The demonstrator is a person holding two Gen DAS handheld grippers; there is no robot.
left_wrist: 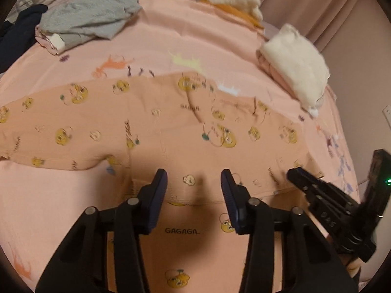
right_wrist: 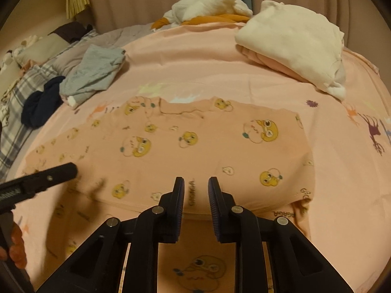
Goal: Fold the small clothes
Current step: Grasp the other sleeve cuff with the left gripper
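Left wrist view had our left gripper [left_wrist: 194, 178] with jaws spread, nothing between them, poised over the near part of the peach printed garment [left_wrist: 171, 122]. That garment, dotted with yellow cartoon faces and "GAGAGA" lettering, lay spread on the pink bedsheet [left_wrist: 176, 39], one sleeve reaching far left and a folded edge crossing just beyond our fingertips. Our right gripper [right_wrist: 195, 179] had its jaws parted too, more narrowly, holding nothing and set above the same folded hem. Each tool showed in the other's camera at the side.

Bare sheet lay beyond the garment's far edge. Past that, a folded grey garment [left_wrist: 85, 17] with a dark navy one [right_wrist: 42, 102] beside it sat at the left, and a cream-over-pink folded stack [right_wrist: 293, 39] sat near the bed's right edge. A white and orange heap [right_wrist: 207, 7] lay at the far edge against the curtains [right_wrist: 122, 0].

We could not tell whether the fingertips touched the fabric. The left view was blurred, the prints smeared. The garment's near end ran under both grippers and out of frame.
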